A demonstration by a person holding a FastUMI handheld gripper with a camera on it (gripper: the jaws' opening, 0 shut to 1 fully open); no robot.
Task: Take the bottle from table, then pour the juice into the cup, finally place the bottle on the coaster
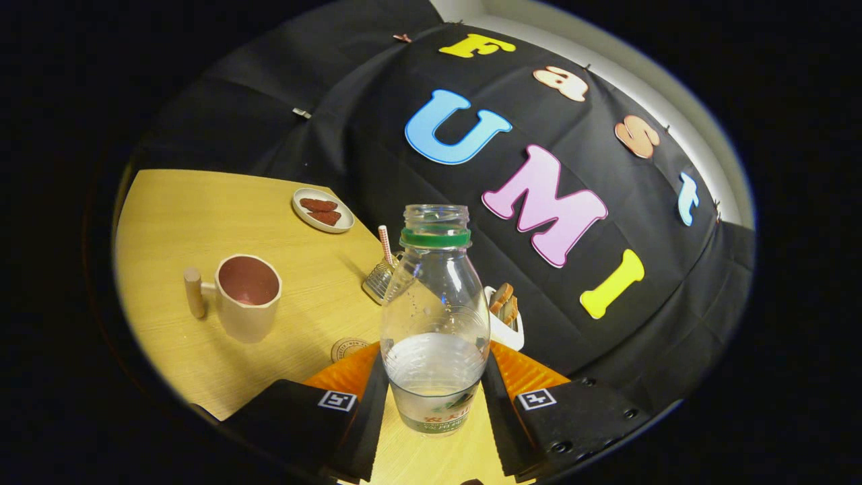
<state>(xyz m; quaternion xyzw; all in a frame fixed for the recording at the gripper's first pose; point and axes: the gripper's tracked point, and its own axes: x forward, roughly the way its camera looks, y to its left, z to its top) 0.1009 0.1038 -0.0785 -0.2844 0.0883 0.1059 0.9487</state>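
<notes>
A clear plastic bottle (pixel 434 296) with a green neck ring and no cap stands upright between my fingers, about a third full of pale liquid. My gripper (pixel 435 380) is shut on its lower body, both fingers pressing its sides. I cannot tell whether its base rests on the wooden table (pixel 175 222) or hangs just above it. A pinkish cup (pixel 248 293) with a wooden handle stands to the left, beyond the fingers, and looks empty inside. A round coaster (pixel 346 349) lies between the cup and the bottle, partly hidden by the left finger.
A small plate (pixel 323 210) with reddish-brown pieces sits at the table's far edge. A wire holder (pixel 379 277) with a striped straw stands just behind the bottle on the left. A white box (pixel 505 323) of brown snacks stands behind it on the right. The black cloth wall rises close beyond.
</notes>
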